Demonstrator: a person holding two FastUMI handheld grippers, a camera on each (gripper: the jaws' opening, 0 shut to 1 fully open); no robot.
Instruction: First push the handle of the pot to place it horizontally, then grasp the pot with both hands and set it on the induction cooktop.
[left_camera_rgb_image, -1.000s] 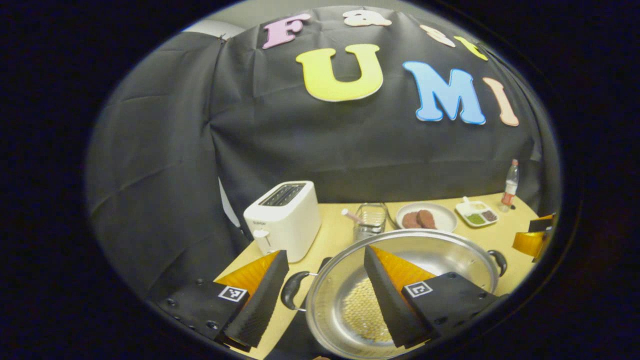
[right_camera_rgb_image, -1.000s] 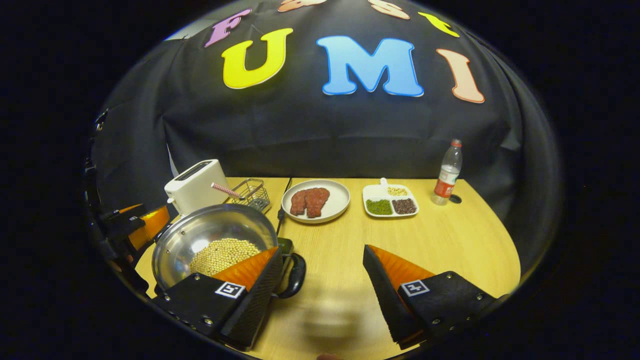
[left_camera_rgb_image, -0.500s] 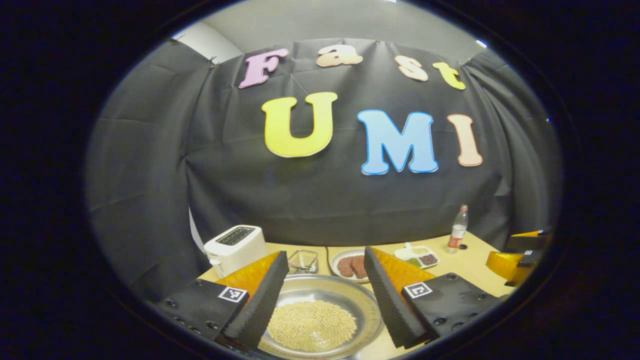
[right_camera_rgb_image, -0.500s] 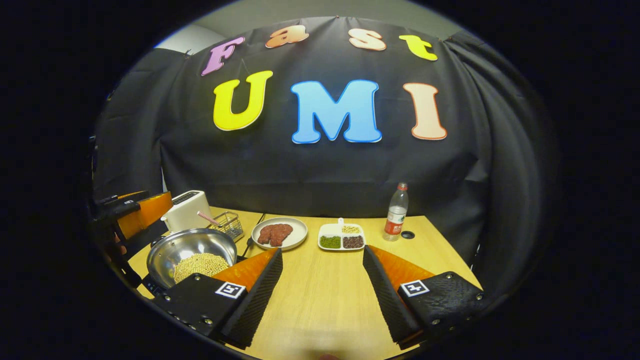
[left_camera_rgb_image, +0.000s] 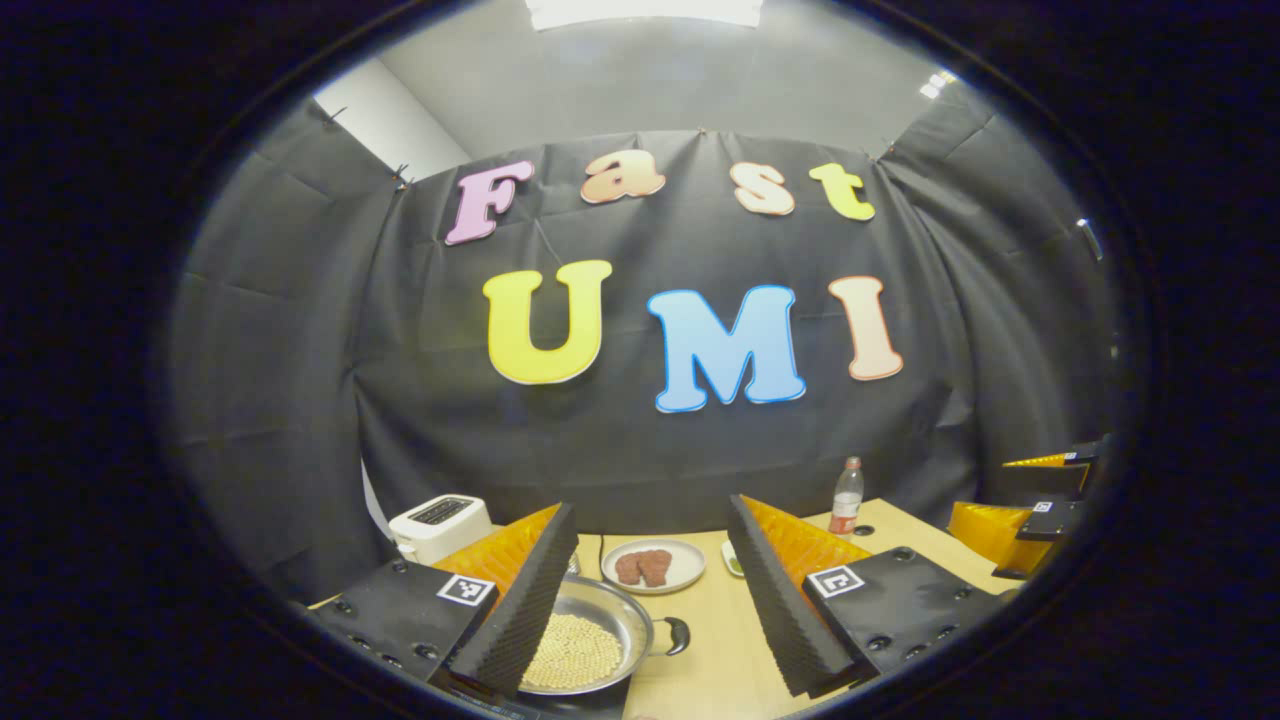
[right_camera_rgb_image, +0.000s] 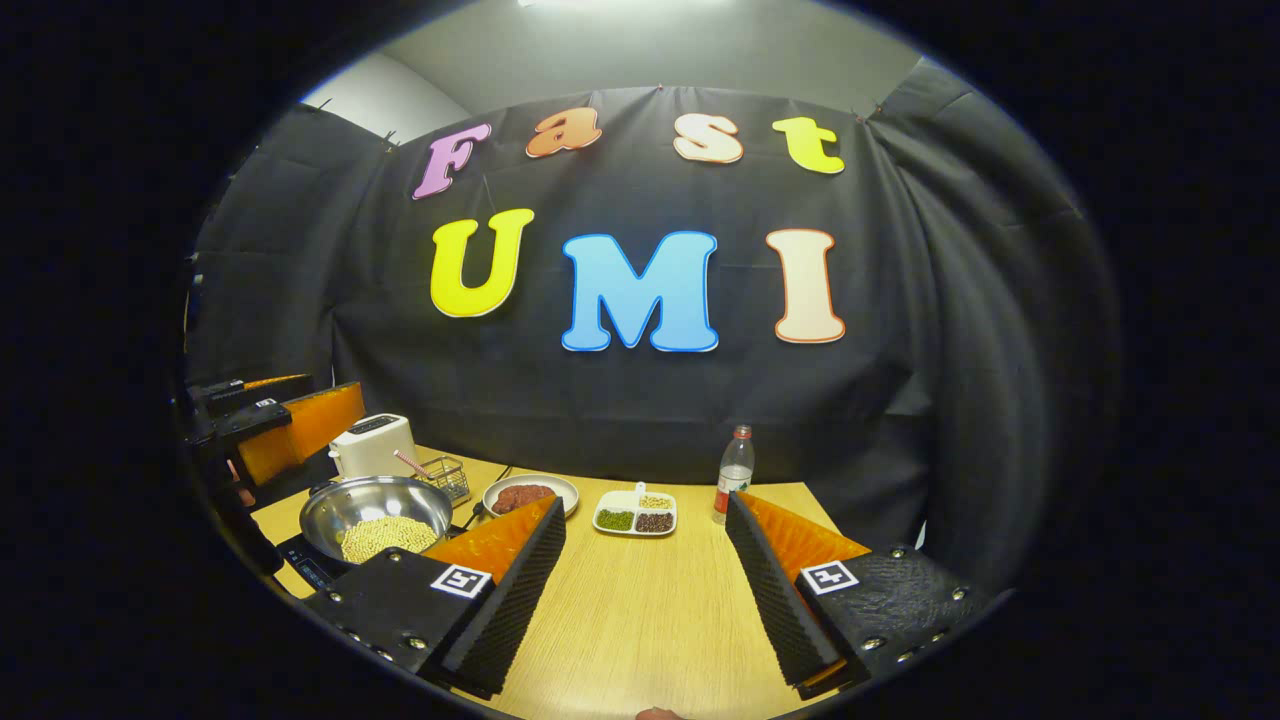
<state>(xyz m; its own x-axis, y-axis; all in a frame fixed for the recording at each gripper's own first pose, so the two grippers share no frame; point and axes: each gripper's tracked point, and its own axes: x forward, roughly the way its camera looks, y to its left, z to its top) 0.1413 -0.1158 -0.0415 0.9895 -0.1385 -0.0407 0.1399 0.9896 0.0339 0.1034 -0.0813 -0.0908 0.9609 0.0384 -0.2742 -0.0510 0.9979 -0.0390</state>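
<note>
The pot (right_camera_rgb_image: 375, 517) sits on the cooktop (right_camera_rgb_image: 303, 567) near the table's (right_camera_rgb_image: 640, 610) left edge, filled with pale beans (right_camera_rgb_image: 385, 537); in the left gripper view its dark handle (left_camera_rgb_image: 680, 634) points toward the table's middle, lying level; the left gripper (left_camera_rgb_image: 650, 590) hangs above the pot with its fingers spread wide, grasping nothing; in the right gripper view it shows at the left, raised over the table's left edge; the right gripper (right_camera_rgb_image: 645, 585) is over the bare front of the table, fingers also released and empty, well apart from the pot; along the back edge stand a toaster (right_camera_rgb_image: 372, 445) at the left corner, a wire basket (right_camera_rgb_image: 447, 476) just beside it, a plate (right_camera_rgb_image: 530, 493) of meat, a divided dish (right_camera_rgb_image: 636, 512), and a bottle (right_camera_rgb_image: 734, 473) toward the right.
</note>
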